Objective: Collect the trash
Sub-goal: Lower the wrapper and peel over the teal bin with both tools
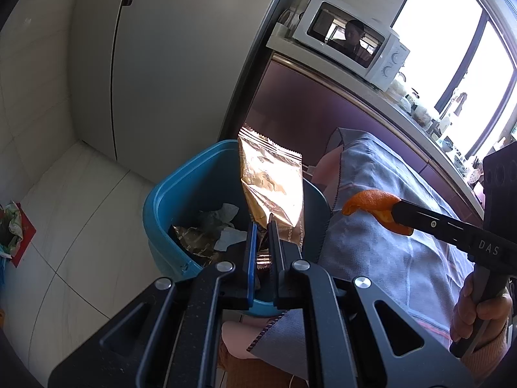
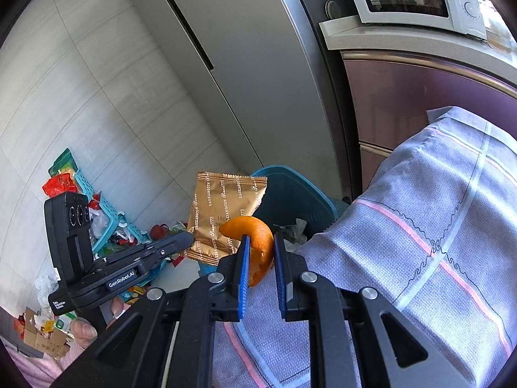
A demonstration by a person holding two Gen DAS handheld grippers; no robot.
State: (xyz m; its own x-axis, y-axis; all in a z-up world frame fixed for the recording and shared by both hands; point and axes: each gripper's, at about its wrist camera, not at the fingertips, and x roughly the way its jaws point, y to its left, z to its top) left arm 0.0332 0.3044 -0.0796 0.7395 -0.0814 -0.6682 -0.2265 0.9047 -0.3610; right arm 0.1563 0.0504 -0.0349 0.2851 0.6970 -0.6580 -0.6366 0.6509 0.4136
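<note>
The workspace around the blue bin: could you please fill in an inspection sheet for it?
Surface: checked cloth over the table beside the bin.
Job's things: gold wrapper held above the blue bin; orange peel over the cloth edge.
Clutter: packaging and a basket on the floor.
Grippers: left gripper shut on the wrapper; right gripper shut on the peel.
Cables: nothing seen.
Surroundings: fridge, microwave, window.

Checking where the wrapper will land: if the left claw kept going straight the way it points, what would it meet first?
Probably the blue bin: the left claw, shut on the gold wrapper, points down at its open mouth, so it would likely meet the crumpled trash inside. Depth is unclear.
</note>
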